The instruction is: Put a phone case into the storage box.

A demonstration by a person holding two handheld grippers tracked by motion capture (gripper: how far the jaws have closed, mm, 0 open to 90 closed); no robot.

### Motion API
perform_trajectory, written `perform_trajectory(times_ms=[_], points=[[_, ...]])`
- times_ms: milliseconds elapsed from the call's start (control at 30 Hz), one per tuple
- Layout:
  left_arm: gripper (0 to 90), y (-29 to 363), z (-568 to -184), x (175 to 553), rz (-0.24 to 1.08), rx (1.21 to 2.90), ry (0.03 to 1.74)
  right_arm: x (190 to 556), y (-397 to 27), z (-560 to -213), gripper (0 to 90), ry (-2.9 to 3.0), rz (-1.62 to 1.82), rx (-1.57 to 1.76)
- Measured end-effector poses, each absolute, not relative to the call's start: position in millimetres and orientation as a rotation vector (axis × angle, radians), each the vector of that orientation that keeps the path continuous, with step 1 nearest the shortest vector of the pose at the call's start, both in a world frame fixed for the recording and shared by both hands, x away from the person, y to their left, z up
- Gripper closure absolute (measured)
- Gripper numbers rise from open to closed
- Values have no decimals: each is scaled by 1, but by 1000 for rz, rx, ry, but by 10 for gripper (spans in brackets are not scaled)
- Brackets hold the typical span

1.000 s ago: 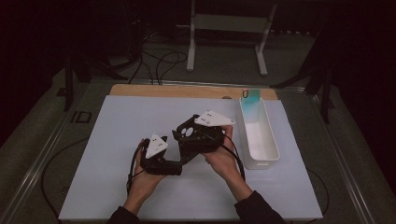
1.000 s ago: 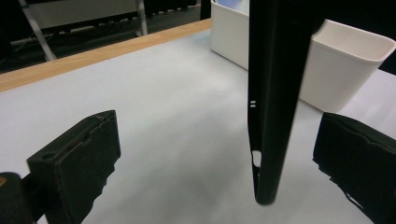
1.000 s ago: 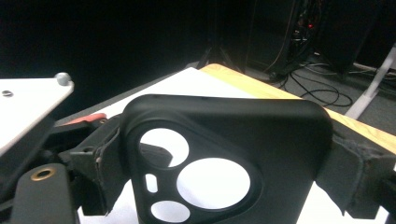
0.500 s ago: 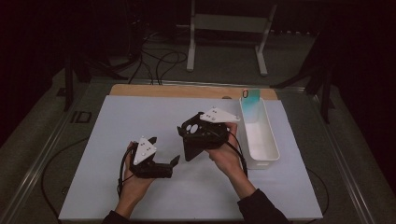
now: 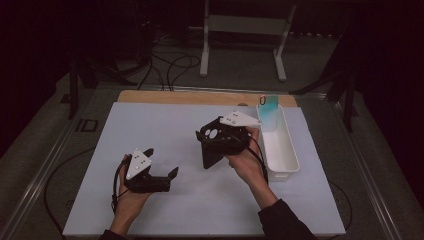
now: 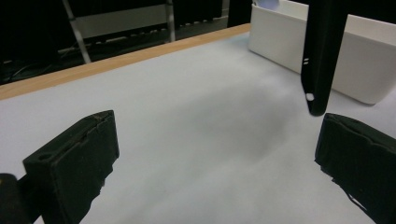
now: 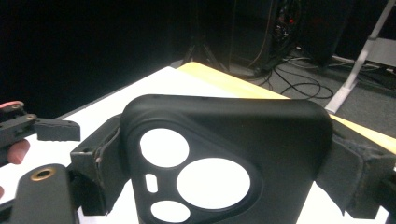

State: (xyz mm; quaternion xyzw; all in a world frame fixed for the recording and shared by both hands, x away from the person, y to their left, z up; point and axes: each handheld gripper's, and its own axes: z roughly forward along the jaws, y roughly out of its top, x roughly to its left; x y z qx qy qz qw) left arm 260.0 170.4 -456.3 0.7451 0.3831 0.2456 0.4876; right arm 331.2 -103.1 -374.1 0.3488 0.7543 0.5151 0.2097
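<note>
One black phone case [image 7: 224, 163] is held clamped in the right gripper [image 5: 225, 137] at frame centre, apparently clear of the table [image 5: 165, 125], while the left gripper [image 5: 160, 167] at lower left is held apart.

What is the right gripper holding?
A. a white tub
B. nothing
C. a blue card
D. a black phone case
D: in the right gripper view the right gripper has its jaws pressed on both sides of a black phone case with round camera holes.
</note>
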Motion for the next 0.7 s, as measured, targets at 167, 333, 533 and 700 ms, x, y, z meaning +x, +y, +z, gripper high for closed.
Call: perform_trajectory(times_ms=[167, 333, 533, 700], points=[[1, 179, -458, 258, 614, 1806, 941, 334, -106, -374, 137, 2092, 1416, 974], [1, 186, -461, 257, 621, 1804, 958, 337, -109, -373, 136, 2086, 1409, 982], [1, 193, -465, 255, 624, 1808, 970, 340, -112, -372, 136, 2081, 1397, 984], [1, 199, -468, 252, 643, 1811, 970, 341, -115, -372, 136, 2074, 1385, 993]])
